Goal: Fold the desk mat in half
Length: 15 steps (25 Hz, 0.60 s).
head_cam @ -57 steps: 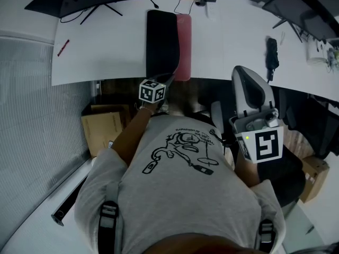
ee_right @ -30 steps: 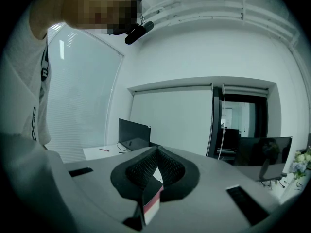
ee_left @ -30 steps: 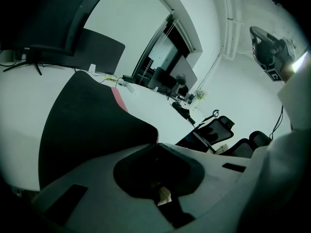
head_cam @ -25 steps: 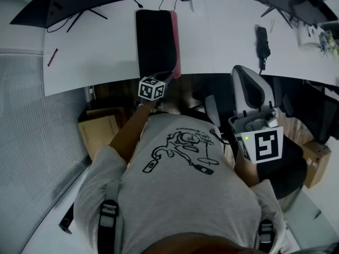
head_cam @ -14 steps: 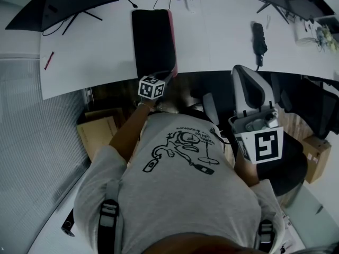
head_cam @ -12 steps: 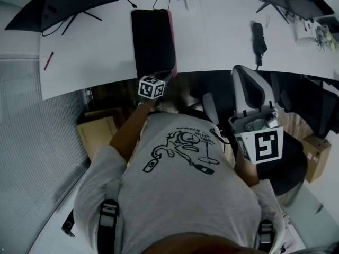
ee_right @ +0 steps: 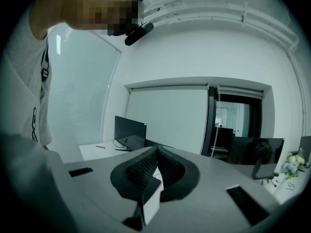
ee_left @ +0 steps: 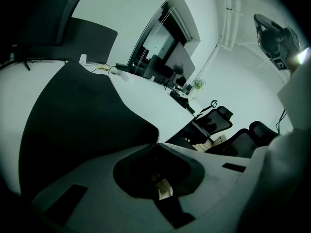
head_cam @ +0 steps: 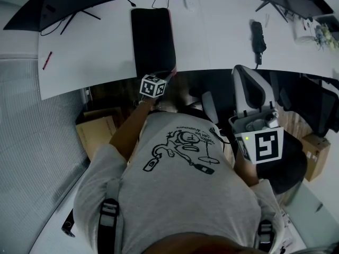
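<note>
1. At the left claw (ee_left: 156, 142), left gripper view:
   - The jaws are closed on the near edge of the desk mat (ee_left: 82, 125), and the mat's edge runs straight into the tips.
   - The mat spreads black ahead and to the left of the claw, flat on the white bench (ee_left: 146, 98).
   - A monitor (ee_left: 92, 42) stands past the mat's far end.
   - Office chairs (ee_left: 216, 120) are ahead-right of the claw, beyond the bench edge.

2. Right gripper view:
   - The right claw (ee_right: 156, 149) has its jaws closed tip to tip, with nothing clamped between the pads.
   - It points roughly level into the room, with no mat in front of it.
   - A dark screen (ee_right: 130, 127) is ahead-left of the claw.

3. Head view:
   - The left claw sits at the bench's near edge, on the mat's near right corner.
   - From the claw the mat runs straight away across the bench, black side up, with a thin pink strip along its right edge.
   - A red pen (head_cam: 47, 60) lies well to the left of that claw, and a slim black object (head_cam: 257, 36) lies well to its right.
   - A cardboard box (head_cam: 98, 132) is on the floor, down-left of the claw.
   - The right claw is off the bench at the person's right side, well apart from the mat.
</note>
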Each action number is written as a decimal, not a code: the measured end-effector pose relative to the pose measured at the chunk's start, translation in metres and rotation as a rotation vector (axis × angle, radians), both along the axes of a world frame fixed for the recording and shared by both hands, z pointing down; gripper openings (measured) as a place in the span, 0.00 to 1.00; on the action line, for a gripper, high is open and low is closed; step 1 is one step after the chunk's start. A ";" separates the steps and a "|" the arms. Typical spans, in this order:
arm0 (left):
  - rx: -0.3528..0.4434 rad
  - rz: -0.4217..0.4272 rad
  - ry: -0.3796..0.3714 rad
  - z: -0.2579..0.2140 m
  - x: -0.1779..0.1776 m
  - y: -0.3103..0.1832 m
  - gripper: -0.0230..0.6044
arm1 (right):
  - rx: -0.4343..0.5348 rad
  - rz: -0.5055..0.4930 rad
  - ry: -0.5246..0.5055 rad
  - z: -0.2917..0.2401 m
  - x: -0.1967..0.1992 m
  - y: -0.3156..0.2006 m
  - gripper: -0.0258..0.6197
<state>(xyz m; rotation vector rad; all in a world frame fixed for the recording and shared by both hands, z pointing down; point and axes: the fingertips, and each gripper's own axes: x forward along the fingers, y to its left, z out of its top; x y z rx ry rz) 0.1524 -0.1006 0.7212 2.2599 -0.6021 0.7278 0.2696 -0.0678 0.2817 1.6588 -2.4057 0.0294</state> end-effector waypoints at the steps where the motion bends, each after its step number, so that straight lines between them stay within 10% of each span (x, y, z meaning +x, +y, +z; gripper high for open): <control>1: 0.000 0.001 -0.001 0.001 0.000 0.000 0.09 | -0.001 0.000 0.000 0.000 -0.001 0.000 0.05; 15: -0.009 -0.006 0.009 -0.006 -0.006 0.011 0.11 | 0.000 -0.013 0.009 -0.001 -0.016 0.006 0.05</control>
